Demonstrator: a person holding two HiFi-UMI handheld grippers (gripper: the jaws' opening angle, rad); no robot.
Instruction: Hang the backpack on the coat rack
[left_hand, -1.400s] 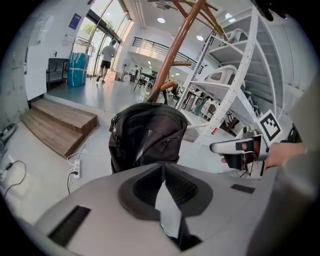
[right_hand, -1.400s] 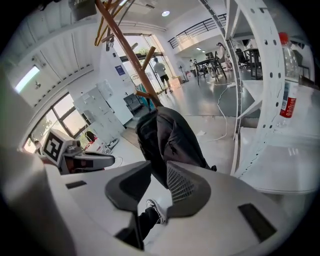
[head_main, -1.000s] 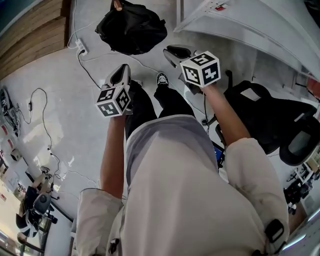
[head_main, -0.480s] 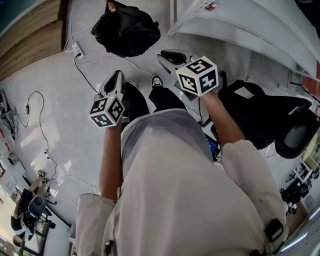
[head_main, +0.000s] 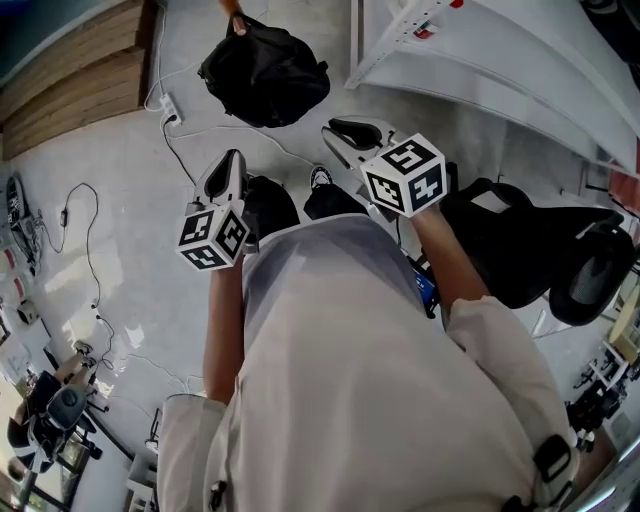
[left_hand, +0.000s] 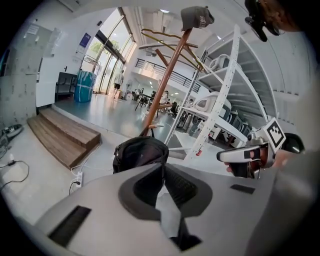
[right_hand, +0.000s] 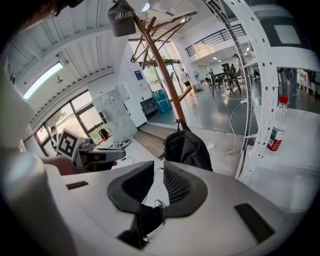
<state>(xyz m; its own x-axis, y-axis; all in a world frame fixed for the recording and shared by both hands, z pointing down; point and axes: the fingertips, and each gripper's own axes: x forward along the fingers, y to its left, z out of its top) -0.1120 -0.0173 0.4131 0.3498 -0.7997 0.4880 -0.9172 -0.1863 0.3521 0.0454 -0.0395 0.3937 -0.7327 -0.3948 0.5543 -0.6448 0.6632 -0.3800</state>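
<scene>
L hand-held gripper (head_main: 228, 172) pressed shut, empty. R hand-held gripper (head_main: 352, 133) barely ajar, nothing btwn jaws. Black backpack (head_main: 265, 75) slumps on floor (head_main: 120, 200) at foot of coat rack (left_hand: 167, 85), well ahead of both.

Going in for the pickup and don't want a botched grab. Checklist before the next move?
1. Target located: backpack lies on the floor at the foot of the coat rack: ok.
2. Ready to grasp, left hand-held gripper: empty, jaws together, must open first: not ok.
3. Ready to grasp, right hand-held gripper: empty, jaws only a slit apart: not ok.
4. Free rack arm: a cap sits on top, the side arms look bare: ok.
5. Floor ahead: power strip lies near the backpack, possible trip risk: not ok.
6. Top handle reachable: cannot tell.
</scene>
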